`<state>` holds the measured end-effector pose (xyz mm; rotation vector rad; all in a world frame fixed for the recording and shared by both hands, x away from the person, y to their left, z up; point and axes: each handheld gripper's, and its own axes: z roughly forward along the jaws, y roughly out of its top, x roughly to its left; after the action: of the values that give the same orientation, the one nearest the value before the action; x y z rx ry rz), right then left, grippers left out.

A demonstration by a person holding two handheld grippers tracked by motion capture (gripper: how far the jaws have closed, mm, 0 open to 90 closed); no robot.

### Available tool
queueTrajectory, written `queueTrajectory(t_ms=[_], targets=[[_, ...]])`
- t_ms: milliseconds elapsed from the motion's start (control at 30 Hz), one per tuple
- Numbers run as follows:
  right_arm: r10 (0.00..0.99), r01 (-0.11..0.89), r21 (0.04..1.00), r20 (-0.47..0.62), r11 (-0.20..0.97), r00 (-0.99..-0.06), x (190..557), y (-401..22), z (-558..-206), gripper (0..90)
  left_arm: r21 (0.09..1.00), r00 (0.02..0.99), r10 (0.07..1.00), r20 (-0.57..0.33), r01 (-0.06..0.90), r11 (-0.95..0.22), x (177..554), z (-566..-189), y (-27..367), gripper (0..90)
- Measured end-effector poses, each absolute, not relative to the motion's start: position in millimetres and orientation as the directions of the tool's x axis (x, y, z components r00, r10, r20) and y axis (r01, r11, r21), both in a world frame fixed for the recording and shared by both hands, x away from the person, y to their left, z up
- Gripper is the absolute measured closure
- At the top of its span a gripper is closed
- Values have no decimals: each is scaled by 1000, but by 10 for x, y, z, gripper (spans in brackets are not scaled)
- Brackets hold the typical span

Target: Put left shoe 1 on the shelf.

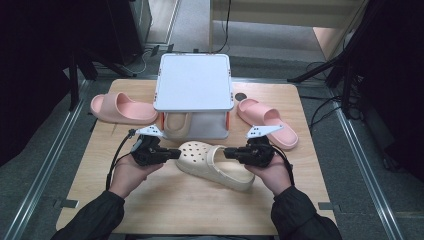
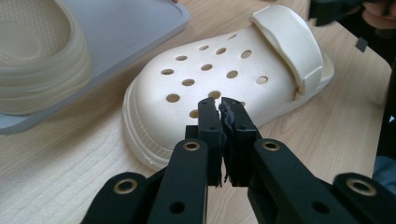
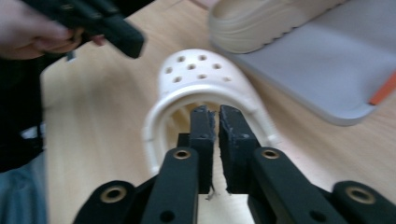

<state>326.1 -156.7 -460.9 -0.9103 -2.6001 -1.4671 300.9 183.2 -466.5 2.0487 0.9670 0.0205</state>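
1. My left gripper (image 1: 176,154) sits left of centre in the high view, its jaws clenched together with nothing between them; in the left gripper view (image 2: 222,108) the two pads meet right over the toe of the cream clog.
2. My right gripper (image 1: 227,152) sits right of centre in the high view, jaws also pressed together and empty; in the right gripper view (image 3: 214,114) they point at the clog's open heel end.
3. The cream clog (image 1: 215,165) lies on the wooden table (image 1: 165,210) at the middle of the high view, between my two grippers, toe toward the left one, heel toward the lower right. Whether either jaw tip touches it I cannot tell.
4. Just above the clog stands a small grey shelf (image 1: 194,81), with a cream slipper (image 1: 176,125) on its lower level.
5. A pink slide (image 1: 122,109) lies at the left of the shelf, another pink slide (image 1: 267,122) at its right.
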Motion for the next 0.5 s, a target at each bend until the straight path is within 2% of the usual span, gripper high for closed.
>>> queueTrajectory(t_ms=[267,500], targets=[[535,501,772,253,390,-806,3577,-1511,-4694,900,695,668,673,-316,646,-315,2934,-4781,1798,867],[521,527,747,285,406,-805,3710,-1407,-4798,900,687,659,682,-317,655,-313,2842,-4909,1717,859]])
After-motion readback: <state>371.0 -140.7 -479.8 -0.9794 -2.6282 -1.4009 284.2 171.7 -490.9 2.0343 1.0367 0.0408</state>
